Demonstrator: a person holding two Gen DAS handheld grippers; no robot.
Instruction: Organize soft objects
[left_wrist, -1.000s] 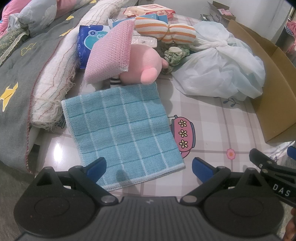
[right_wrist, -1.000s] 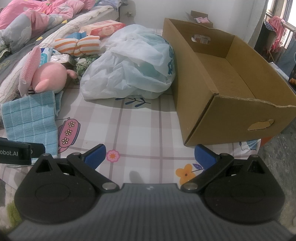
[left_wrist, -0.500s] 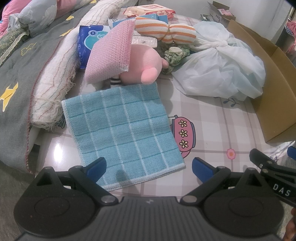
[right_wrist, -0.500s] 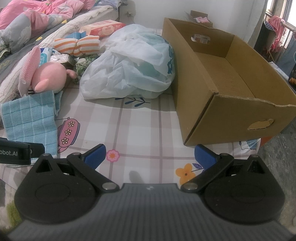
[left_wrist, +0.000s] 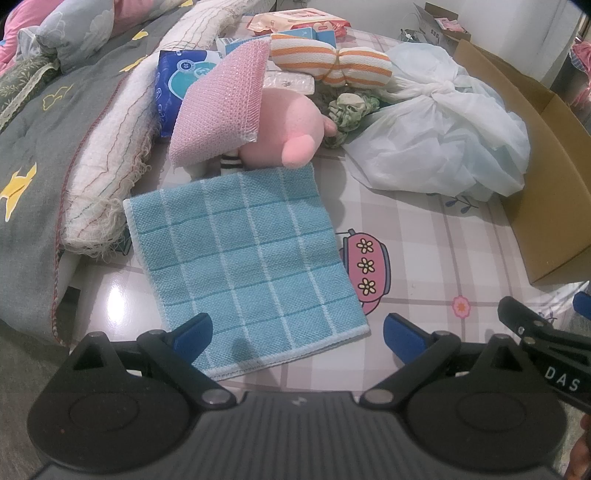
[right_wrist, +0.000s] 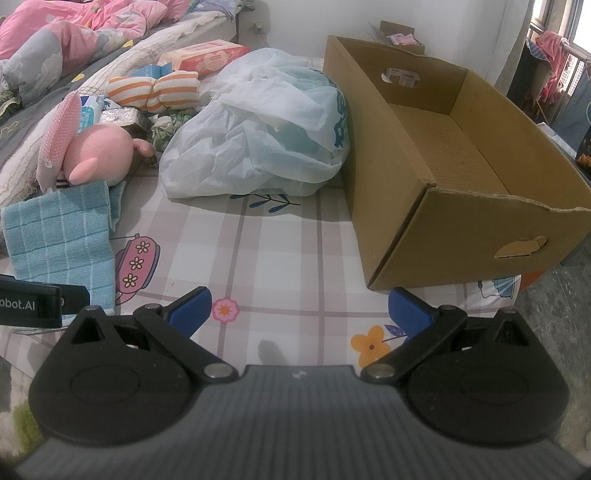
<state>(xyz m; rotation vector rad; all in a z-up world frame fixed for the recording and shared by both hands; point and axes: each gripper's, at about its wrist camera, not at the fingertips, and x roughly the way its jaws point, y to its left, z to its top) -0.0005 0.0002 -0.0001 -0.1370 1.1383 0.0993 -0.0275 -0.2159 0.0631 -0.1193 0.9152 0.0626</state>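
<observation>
Left tool (left_wrist: 297, 328): spread wide, empty.
Right tool (right_wrist: 300, 306): spread wide, empty.
Blue cloth (left_wrist: 243, 254): woven, gridded, lay flat on glossy worktop (left_wrist: 424, 236).
Cardboard box (right_wrist: 461, 206): rectangular, torn rim.

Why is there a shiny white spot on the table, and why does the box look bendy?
Left wrist view: the glossy tablecloth reflects room light as glare beside the blue towel. Right wrist view: the fisheye lens curves the cardboard box near the edge; the box itself is probably straight.

Soft indoor light, glare patch on glossy tablecloth (left_wrist: 122, 291), sharp focus, fisheye-bent edges
</observation>
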